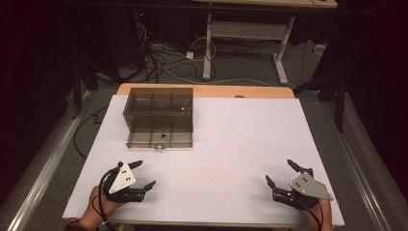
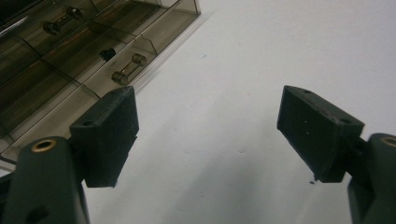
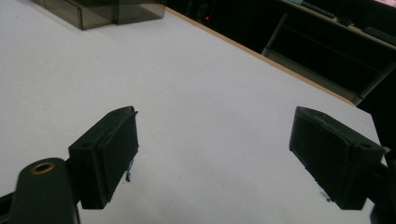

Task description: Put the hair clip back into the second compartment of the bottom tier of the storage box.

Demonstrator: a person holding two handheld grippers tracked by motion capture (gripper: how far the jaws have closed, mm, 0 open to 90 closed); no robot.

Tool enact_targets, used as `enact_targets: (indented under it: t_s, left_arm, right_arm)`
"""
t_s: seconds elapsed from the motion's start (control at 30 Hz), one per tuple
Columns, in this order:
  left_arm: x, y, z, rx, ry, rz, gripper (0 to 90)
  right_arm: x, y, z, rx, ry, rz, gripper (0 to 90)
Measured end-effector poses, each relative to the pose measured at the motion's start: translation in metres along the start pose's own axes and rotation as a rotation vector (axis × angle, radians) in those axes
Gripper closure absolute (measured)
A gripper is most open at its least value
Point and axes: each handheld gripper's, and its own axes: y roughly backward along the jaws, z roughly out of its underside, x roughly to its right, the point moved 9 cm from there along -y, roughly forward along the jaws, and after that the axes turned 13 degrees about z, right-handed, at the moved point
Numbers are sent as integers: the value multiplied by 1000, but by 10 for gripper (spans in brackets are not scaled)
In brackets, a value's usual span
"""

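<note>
A smoky transparent box with a pulled-out drawer point(image 1: 159, 118) stands at the back left of the white table sheet point(image 1: 231, 144). The drawer's compartments point(image 2: 84, 56) hold small metal cylinders point(image 2: 128, 69) and a small black part point(image 2: 108, 54). My left gripper point(image 1: 143, 174) rests open near the front left edge, in front of the drawer, with nothing between its jaws point(image 2: 205, 135). Open too is my right gripper point(image 1: 280, 172) at the front right, its jaws empty over the bare sheet point(image 3: 212, 149). A corner of the box point(image 3: 100, 11) shows far off in the right gripper view.
The wooden table edge point(image 1: 207, 90) runs behind the sheet. Beyond it on the floor stand a desk frame point(image 1: 240, 33) and tangled cables point(image 1: 159, 57). A metal rail point(image 1: 43, 159) runs along the left side of the table.
</note>
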Motion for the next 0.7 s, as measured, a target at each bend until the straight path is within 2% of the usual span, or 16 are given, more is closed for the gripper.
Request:
enact_targets:
  t_s: [0.1,0.13,0.27,0.33,0.7]
  left_arm:
    - [1,1,0,-1,-10,1,197]
    - [1,1,1,0,-11,2,197]
    - [0,3,1,8,-6,0,197]
    - [0,4,1,8,-10,-5,197]
    - [2,3,1,5,-18,1,197]
  right_arm:
    - [-1,3,6,-9,-19,-1,159]
    - [-2,4,7,-3,-7,3,160]
    - [-4,7,4,16,-4,5,160]
    - [-4,7,3,17,-19,4,160]
    - [-9,8,2,27,-20,-7,159]
